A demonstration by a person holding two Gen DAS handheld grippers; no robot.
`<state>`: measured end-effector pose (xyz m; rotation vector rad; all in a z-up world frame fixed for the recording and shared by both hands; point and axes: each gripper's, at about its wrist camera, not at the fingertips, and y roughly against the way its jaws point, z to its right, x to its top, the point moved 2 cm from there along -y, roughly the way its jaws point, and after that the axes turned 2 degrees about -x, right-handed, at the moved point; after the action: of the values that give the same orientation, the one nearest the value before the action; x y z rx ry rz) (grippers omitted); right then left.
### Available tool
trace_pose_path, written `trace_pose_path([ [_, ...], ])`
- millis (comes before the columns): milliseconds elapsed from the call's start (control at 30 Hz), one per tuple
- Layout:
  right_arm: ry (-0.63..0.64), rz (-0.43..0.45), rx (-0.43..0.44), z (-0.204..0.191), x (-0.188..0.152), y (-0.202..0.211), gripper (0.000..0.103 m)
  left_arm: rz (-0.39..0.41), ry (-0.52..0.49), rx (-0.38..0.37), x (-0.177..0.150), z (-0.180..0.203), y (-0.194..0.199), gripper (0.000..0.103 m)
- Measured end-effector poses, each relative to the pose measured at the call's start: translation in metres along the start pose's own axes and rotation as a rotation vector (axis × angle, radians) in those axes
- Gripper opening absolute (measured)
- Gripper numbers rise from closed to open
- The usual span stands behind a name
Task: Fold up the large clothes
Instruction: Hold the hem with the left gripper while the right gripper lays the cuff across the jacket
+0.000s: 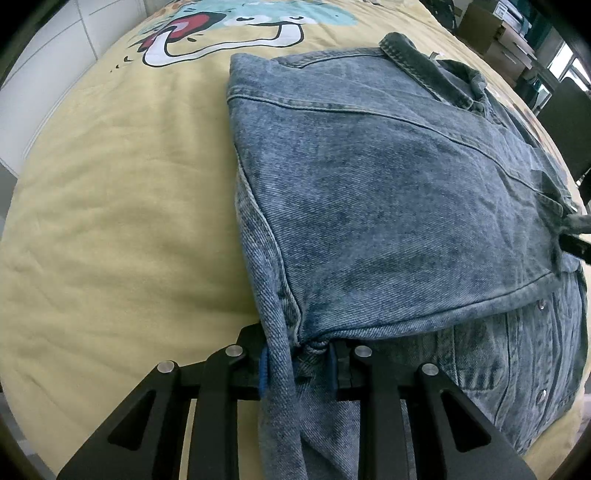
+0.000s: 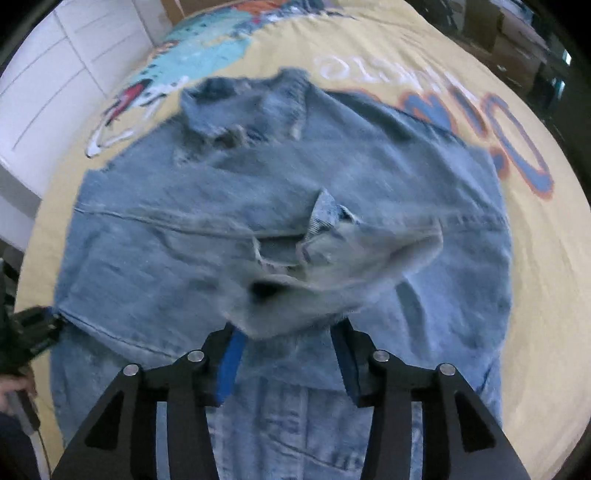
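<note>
**Denim jacket half folded on the yellow quilt**

We see the jacket (image 1: 388,192) lying on a yellow quilt (image 1: 110,206), spread across most of its middle. In the left wrist view one panel is folded over the body, its hem edge running across the lower right, with metal snaps (image 1: 541,304) showing on the layer beneath. The collar (image 1: 424,62) sits at the far end, turned up a little.

Our left gripper (image 1: 299,363) has its jaws narrow and clamped on a bunched corner of the jacket, where the folded edge gathers into a tight knot between the blue pads. A strip of denim hangs down from that pinch between the fingers.

Our right gripper (image 2: 288,354) stands about half open. A crumpled cuff or sleeve end (image 2: 332,251) lies just ahead of its fingers, and some denim reaches down between them, but we cannot make out either pad pressing on it. This view is blurred.

In the right wrist view the left gripper shows at the left edge, at the jacket's corner, with a hand (image 2: 14,387) below it.

The quilt carries a cartoon print (image 1: 229,26) beyond the collar and large blue and orange letters (image 2: 517,136) to the right. White cabinets (image 1: 55,55) stand past the left side, cardboard boxes (image 1: 491,29) at the far right.
</note>
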<state>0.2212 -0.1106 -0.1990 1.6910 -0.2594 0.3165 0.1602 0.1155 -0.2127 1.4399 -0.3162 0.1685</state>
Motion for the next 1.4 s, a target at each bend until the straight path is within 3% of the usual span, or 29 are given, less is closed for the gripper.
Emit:
trace_pose_path([
  [67,-0.019,0.002,-0.029,0.014,-0.009,0.005,0.062,-0.003,0.002,-0.004,0.000,-0.001,0.000,0.020],
  [167,-0.050,0.011,-0.032,0.034,-0.015,0.019,0.067,-0.004,-0.002,-0.006,0.000,-0.001,0.000,0.020],
  [267,-0.068,0.044,-0.029,0.046,-0.007,0.038,0.078,-0.003,-0.003,-0.004,0.000,0.000,0.001,0.020],
  [400,-0.102,0.041,0.002,0.054,0.013,0.039,0.079,0.001,0.004,-0.010,0.000,-0.001,0.001,0.021],
  [600,-0.156,0.058,0.064,0.054,0.008,0.055,0.079,0.000,0.001,-0.018,-0.001,-0.003,0.001,0.021],
  [767,-0.148,0.061,0.023,0.061,0.001,0.065,0.079,0.002,-0.005,-0.018,-0.001,-0.003,0.001,0.021],
  [900,-0.139,0.053,-0.015,0.067,0.011,0.054,0.080,0.005,-0.001,-0.013,-0.002,-0.001,0.002,0.021],
  [1133,-0.141,-0.030,-0.023,0.066,0.018,-0.011,0.080,0.003,-0.005,-0.019,-0.002,-0.002,0.001,0.021],
  [1233,-0.122,0.006,-0.026,0.058,0.017,-0.017,0.084,0.002,-0.007,-0.015,-0.001,-0.002,0.002,0.021],
  [1267,-0.107,0.008,-0.005,0.054,0.017,-0.017,0.083,0.002,-0.007,-0.013,-0.001,-0.001,0.002,0.021],
  [1300,-0.081,-0.015,0.011,0.048,0.017,-0.018,0.074,0.001,-0.007,-0.010,-0.001,0.000,0.002,0.021],
  [1333,-0.031,-0.041,-0.043,0.042,0.018,-0.018,0.063,0.000,-0.010,-0.006,-0.001,0.001,0.002,0.021],
  [1367,0.014,-0.041,-0.072,0.037,0.019,-0.015,0.045,-0.001,-0.016,0.000,0.000,0.003,0.003,0.021],
  [1400,0.030,-0.040,-0.069,0.035,0.020,-0.014,0.043,-0.001,-0.019,0.005,0.000,0.004,0.003,0.021],
])
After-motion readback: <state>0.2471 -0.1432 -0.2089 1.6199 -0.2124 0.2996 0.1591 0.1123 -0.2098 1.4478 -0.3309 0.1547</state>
